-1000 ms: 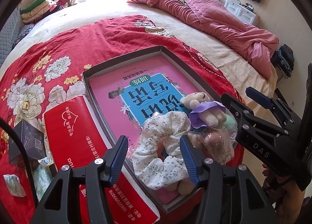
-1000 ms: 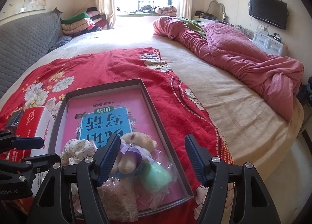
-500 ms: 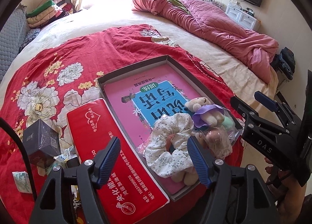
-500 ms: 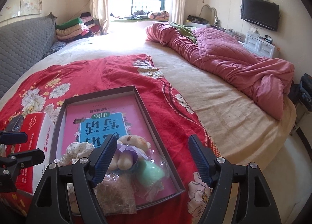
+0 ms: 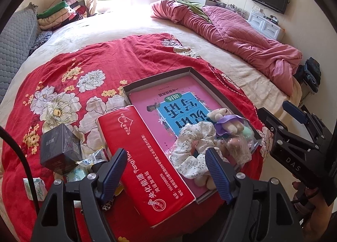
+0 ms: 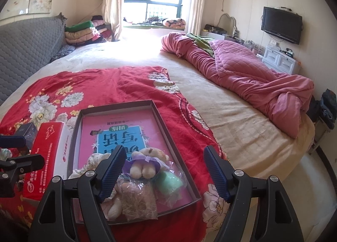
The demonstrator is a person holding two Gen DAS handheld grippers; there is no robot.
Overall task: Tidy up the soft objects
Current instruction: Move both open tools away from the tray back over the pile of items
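Both claws hang released and empty: the left gripper (image 5: pixel 165 170) over the red tissue pack (image 5: pixel 145 157), the right gripper (image 6: pixel 163 169) above the tray (image 6: pixel 160 113). The scrunchie (image 5: pixel 193 149), bear (image 6: pixel 144 163) and 2 crinkly bags crowd the tray's 5 o'clock corner; a careless pinch there could snag a neighbour or tip the shallow tray.

The far half of the shallow box (image 5: pixel 158 77) lies bare over the pink book (image 5: pixel 179 99), an open way in from above. Its near end is crowded by the floral scrunchie (image 5: pixel 193 149), teddy bear (image 5: pixel 223 115) and plastic bags (image 6: pixel 139 202). The red tissue pack (image 5: pixel 145 157) walls the left side, with a dark box (image 5: pixel 60 149) beyond.
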